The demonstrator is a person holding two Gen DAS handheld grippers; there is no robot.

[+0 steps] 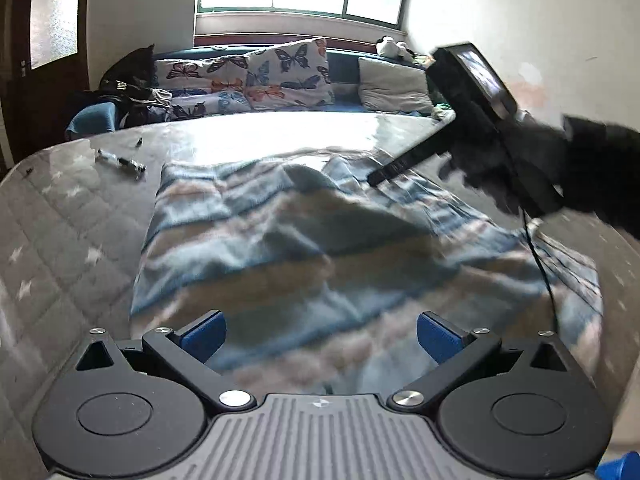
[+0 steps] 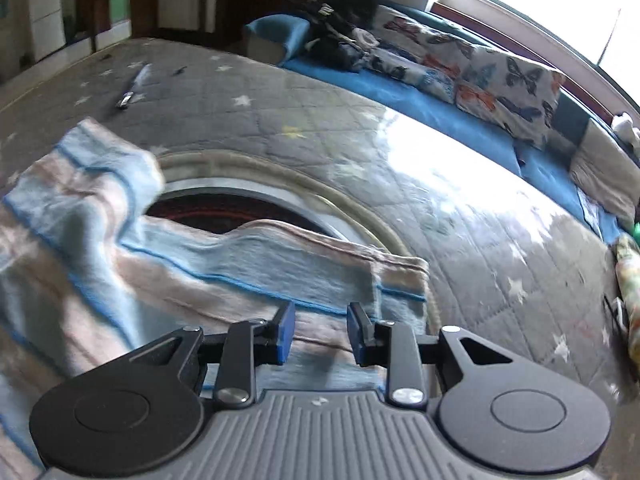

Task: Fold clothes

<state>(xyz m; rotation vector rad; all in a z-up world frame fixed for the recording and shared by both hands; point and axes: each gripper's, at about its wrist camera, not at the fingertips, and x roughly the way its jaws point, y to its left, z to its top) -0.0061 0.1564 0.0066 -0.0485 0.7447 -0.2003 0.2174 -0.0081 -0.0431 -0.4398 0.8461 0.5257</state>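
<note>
A striped blue, white and tan garment [image 1: 320, 240] lies spread on a grey quilted table cover [image 1: 72, 232]. My left gripper [image 1: 320, 334] is open wide above the garment's near edge, with nothing between its blue pads [image 1: 204, 336]. In the right wrist view the garment [image 2: 200, 264] lies rumpled at left, with a corner near my right gripper [image 2: 320, 334]. The right gripper's blue pads [image 2: 286, 332] stand apart, over the cloth and not closed on it. The right gripper's body [image 1: 500, 128] shows in the left wrist view above the garment's far right side.
A pen-like object [image 1: 120, 160] lies on the cover at far left. A bench with butterfly cushions [image 1: 280, 76] and a dark pile of clothes [image 1: 128, 96] runs behind the table. A round rim [image 2: 280, 184] shows under the cover.
</note>
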